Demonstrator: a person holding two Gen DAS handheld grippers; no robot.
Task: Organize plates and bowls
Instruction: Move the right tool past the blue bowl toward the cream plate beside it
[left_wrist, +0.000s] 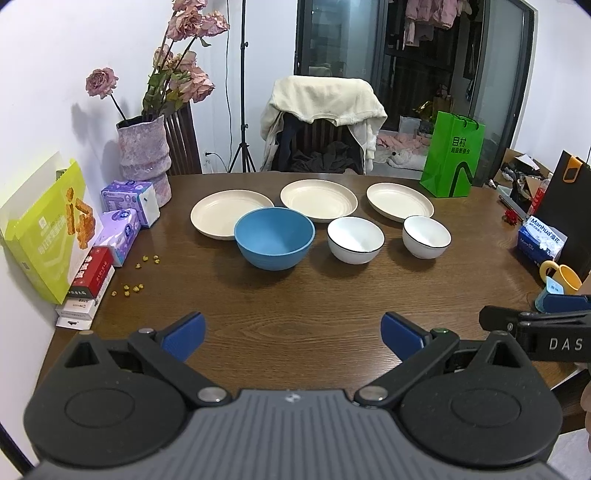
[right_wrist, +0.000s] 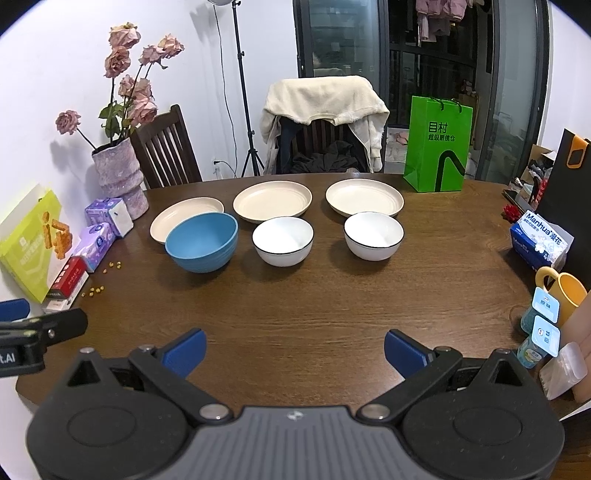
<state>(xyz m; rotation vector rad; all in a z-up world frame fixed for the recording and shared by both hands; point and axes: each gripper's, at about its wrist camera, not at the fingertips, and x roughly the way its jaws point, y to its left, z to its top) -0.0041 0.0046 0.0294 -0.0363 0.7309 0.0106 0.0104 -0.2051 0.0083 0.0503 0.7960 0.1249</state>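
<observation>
Two tools sit nearest the cameras, low over the near edge of the worktop. The left tool has its blue-padded fingers spread wide with nothing between them, and the right tool is spread just as wide and equally empty. Both have matte black linkages and a ribbed grey body.

Beyond them the worktop is dark brown wood with a visible grain and a rounded outline. Towards its middle stands a row of three bowls. The blue bowl on the left is the largest, matte, deep and round, with faint ridges around its outer wall. The middle white bowl and the right white bowl are smaller, glossy like glazed ceramic, each with a thin dark line along the rim. All three are upright and empty, standing apart from one another.

Behind the bowls, nearer the far edge, lie three cream plates: the left plate, the centre plate and the right plate. They are shallow, round and matte, with concentric rings stepping down to the base. The blue bowl hides the near rim of the left plate; whether the two touch cannot be told.

At the far right corner stands a glossy green paper bag, and at the far left a mottled pink vase with ribbed sides holds dried roses.
</observation>
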